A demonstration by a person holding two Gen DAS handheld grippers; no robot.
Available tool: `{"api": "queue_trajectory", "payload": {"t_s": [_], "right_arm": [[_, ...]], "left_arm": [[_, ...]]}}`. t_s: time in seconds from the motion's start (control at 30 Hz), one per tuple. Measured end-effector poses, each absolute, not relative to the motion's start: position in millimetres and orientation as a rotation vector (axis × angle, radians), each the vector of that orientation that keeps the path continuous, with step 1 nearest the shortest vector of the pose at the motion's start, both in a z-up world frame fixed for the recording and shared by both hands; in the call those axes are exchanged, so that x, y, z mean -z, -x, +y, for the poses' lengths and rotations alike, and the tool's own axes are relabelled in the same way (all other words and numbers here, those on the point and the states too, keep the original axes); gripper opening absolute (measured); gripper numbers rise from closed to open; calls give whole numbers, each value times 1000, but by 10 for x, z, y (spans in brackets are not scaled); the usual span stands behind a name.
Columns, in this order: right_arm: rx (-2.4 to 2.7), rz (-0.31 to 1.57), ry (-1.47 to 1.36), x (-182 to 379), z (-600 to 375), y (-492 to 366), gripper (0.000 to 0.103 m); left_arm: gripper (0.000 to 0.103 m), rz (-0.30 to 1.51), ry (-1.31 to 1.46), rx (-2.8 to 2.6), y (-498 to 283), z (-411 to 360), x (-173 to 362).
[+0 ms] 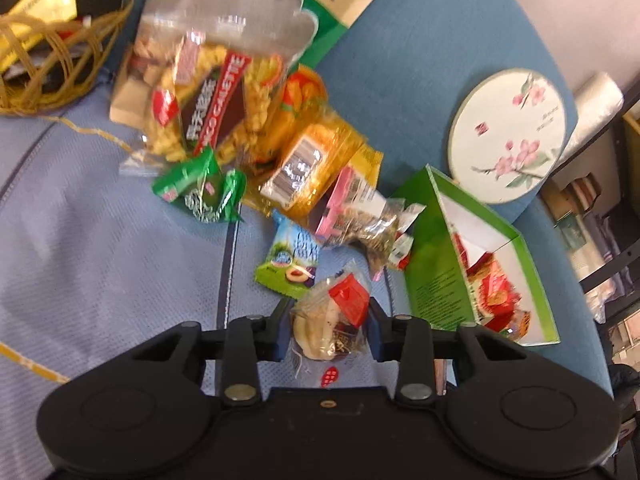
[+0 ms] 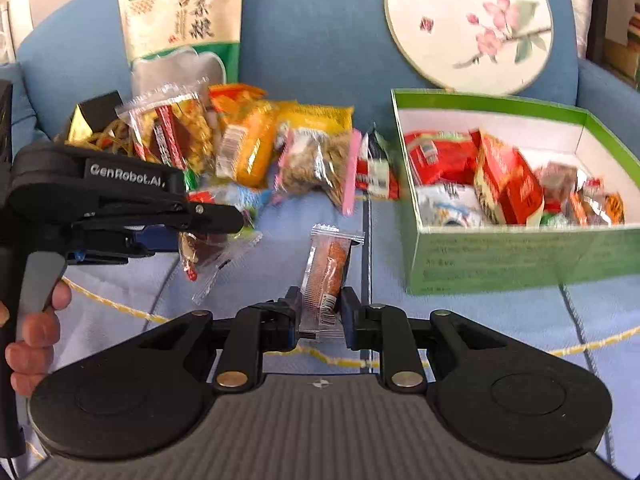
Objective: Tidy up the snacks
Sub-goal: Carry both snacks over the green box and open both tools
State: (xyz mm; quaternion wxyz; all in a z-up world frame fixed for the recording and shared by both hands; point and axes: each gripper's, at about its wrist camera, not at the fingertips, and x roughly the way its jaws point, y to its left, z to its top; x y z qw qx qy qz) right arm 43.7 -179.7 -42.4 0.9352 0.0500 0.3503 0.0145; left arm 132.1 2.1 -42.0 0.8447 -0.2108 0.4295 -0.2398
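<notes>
My left gripper (image 1: 329, 330) is shut on a clear-wrapped pastry snack with a red label (image 1: 332, 320), held above the blue sofa seat. It shows from the side in the right wrist view (image 2: 208, 220), with the same snack (image 2: 208, 254) hanging from it. My right gripper (image 2: 323, 312) is shut on a small clear packet with an orange-brown bar (image 2: 326, 270). A green box (image 2: 520, 256) with several red snack packs stands at the right; it also shows in the left wrist view (image 1: 436, 276). A pile of loose snacks (image 2: 256, 148) lies on the seat behind.
A large green-and-white bag (image 2: 180, 24) and a round flowered fan (image 2: 468, 20) lean on the sofa back. A woven basket (image 1: 48, 76) sits at the far left. A green plum candy pack (image 1: 288, 264) lies just ahead of my left gripper.
</notes>
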Motion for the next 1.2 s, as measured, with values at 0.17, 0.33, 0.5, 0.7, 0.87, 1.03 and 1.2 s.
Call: {"api": "queue_trajectory", "payload": {"t_s": [0.17, 0.33, 0.5, 0.7, 0.87, 1.03, 1.2], "right_arm": [[-39, 668, -81, 220, -1766, -386, 36], [-24, 611, -85, 10, -1843, -317, 36], [7, 547, -78, -194, -1996, -262, 36], [64, 474, -111, -366, -2334, -186, 36], [126, 438, -142, -360, -2708, -154, 36], [186, 427, -200, -292, -3124, -144, 36], [215, 424, -216, -178, -3451, -149, 36]], "left_arm": [[18, 862, 471, 529, -1229, 78, 242], [18, 825, 476, 574, -1154, 13, 34], [19, 790, 454, 625, -1096, -176, -181], [19, 780, 400, 680, -1074, -509, -321], [19, 790, 368, 721, -1135, -842, -358], [19, 804, 338, 755, -1207, -1114, -337], [19, 838, 365, 785, -1380, -1382, -293]]}}
